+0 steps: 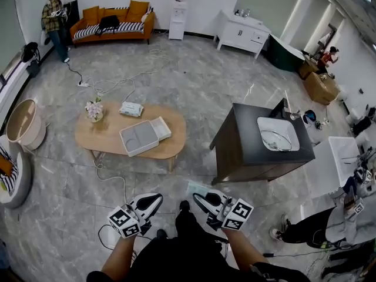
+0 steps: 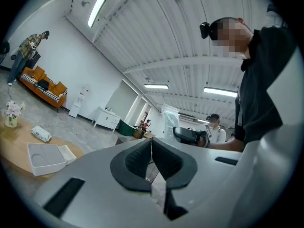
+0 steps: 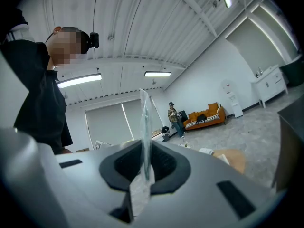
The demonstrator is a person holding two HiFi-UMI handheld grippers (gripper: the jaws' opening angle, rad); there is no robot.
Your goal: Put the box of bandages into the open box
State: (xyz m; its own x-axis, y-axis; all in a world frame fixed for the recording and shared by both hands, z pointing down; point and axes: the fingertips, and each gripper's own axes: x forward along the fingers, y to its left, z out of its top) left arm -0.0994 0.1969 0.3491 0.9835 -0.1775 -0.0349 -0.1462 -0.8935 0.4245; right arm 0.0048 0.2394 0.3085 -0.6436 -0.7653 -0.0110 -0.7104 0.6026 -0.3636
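Observation:
I stand a few steps from an oval wooden table (image 1: 108,140) that carries the open white box (image 1: 138,138), its lid (image 1: 162,128) lying beside it. The box also shows in the left gripper view (image 2: 45,156). My right gripper (image 1: 198,200) is held near my waist, shut on a thin, pale, see-through bandage pack (image 1: 198,187). Edge-on, the pack (image 3: 145,122) sticks up between the dark pads of the right gripper (image 3: 145,151). My left gripper (image 1: 154,201) is shut with nothing in it, the pads of the left gripper (image 2: 151,148) meeting.
A tissue pack (image 1: 131,108) and a flower vase (image 1: 94,110) share the table. A dark cabinet with a sink (image 1: 258,140) stands to the right. Cables (image 1: 111,181) trail over the floor. A person (image 1: 56,19) stands by the orange sofa (image 1: 114,23); another crouches at right (image 1: 346,216).

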